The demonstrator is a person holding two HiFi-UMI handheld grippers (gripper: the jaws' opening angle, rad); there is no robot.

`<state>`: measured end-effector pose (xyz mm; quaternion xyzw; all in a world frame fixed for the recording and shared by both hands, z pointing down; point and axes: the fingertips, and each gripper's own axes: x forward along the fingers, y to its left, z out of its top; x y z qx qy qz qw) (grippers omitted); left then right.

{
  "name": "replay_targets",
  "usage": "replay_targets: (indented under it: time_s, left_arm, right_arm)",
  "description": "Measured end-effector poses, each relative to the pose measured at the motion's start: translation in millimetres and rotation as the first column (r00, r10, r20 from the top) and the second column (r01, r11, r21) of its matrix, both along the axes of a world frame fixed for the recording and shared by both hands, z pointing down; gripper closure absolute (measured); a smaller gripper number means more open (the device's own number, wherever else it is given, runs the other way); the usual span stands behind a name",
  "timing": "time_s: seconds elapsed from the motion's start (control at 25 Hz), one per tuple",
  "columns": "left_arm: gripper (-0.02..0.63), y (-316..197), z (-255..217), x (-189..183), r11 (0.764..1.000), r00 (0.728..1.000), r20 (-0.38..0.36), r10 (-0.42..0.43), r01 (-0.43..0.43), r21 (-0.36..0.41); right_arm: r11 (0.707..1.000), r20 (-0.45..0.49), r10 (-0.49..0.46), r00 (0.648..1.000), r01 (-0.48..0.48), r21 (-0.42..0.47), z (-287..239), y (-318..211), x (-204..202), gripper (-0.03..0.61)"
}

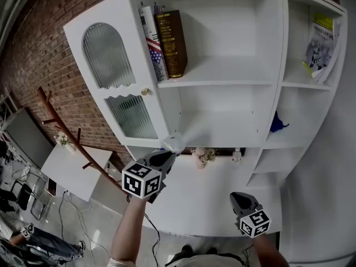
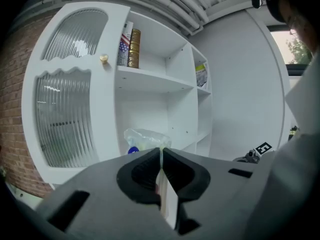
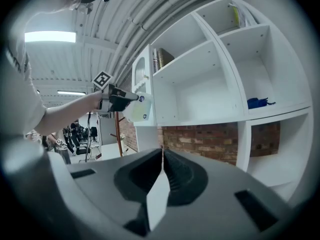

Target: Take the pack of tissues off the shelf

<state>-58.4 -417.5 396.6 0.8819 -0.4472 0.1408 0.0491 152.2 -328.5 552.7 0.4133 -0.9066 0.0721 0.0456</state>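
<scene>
1. The left gripper (image 2: 161, 150) has its jaws pressed together on a thin edge of the tissue pack (image 2: 146, 138), whose clear wrap sticks up just past the tips at the centre of its own view
2. In the head view this gripper (image 1: 168, 153) is left of centre, with the pack (image 1: 174, 142) at its tip, in front of the lower edge of the middle compartment of the shelf (image 1: 233, 82)
3. In the right gripper view the pack (image 3: 138, 107) hangs in the air at the upper left, out in front of the shelf's front edge and clear of its boards
4. The right gripper (image 3: 162, 151) has its jaws shut flat against each other with nothing between them; it shows at the lower right of the head view (image 1: 238, 198), well apart from the pack
5. Two books (image 1: 171, 40) stand on the top board, upper centre of the head view
</scene>
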Motion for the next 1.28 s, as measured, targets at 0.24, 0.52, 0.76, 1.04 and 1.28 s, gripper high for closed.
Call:
replay_targets:
  time_s: [0.24,0.52,0.76,1.04,1.28]
  left_arm:
    - [0.578,17,18,-19,1.000,1.000,-0.024,-0.015,0.015,-0.003]
    - [0.578,43,40,-46,0.999,0.997,-0.059,-0.040,0.039,-0.002]
    - [0.578,66,62,-66,0.998,0.994,-0.092,-0.059,0.058,-0.013]
    - [0.578,87,87,-84,0.997,0.988,-0.136,-0.074,0.071,-0.029]
    - [0.578,107,102,-97,0.995,0.983,-0.159,-0.095,0.093,-0.020]
  right_arm:
    - [1.000,-0.007,0.022,1.000,-0.022,0.012,-6,-4,-2,0.546]
    - [0.998,-0.024,0.054,0.998,-0.054,0.021,-14,0,-6,0.546]
    - [0.996,-0.029,0.087,0.996,-0.086,0.033,-21,-1,-8,0.546]
    - [0.994,-0.040,0.097,0.994,-0.095,0.053,-24,7,-20,0.547]
    - [0.992,-0.044,0.110,0.993,-0.107,0.071,-26,13,-21,0.547]
